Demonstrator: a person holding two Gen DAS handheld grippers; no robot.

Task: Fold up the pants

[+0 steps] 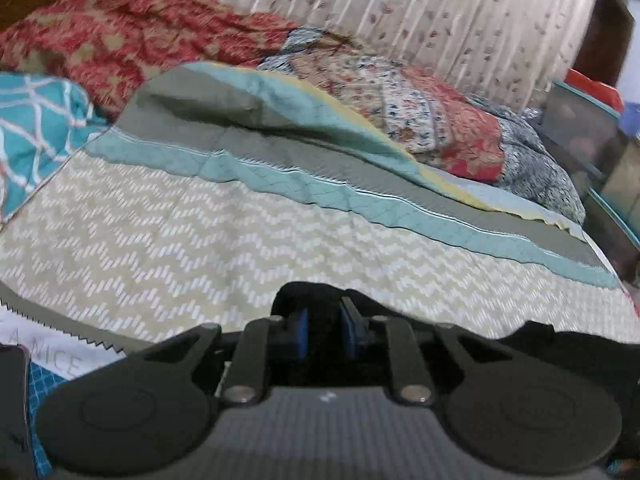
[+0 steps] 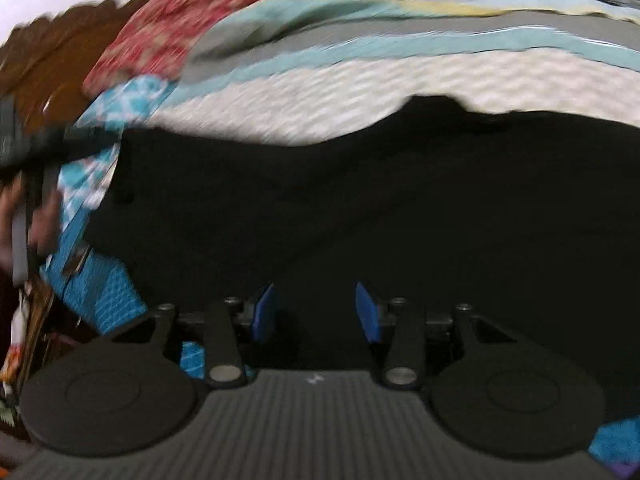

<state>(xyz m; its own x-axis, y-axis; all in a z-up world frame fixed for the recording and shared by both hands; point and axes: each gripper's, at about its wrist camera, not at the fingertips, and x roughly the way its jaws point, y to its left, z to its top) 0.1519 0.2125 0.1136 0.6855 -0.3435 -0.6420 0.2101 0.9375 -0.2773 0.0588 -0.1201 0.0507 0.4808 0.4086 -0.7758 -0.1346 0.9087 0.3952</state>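
Crowding the far side of the bed (image 1: pixel 168 216): a red floral blanket (image 1: pixel 132 36), a patchwork quilt heap (image 1: pixel 420 120) and a teal lattice pillow (image 1: pixel 36 128), with a pleated flowered curtain (image 1: pixel 400 12) behind and a dark wooden headboard (image 2: pixel 52 64) at one end. Black pants (image 2: pixel 340 208) lie spread over the near part of the chevron bedcover. The left gripper (image 1: pixel 323 330) has its blue fingers (image 1: pixel 301 332) pinching a raised fold of the pants, while the right gripper (image 2: pixel 316 312) hangs over the cloth, fingers (image 2: pixel 265 312) spread, not gripping.
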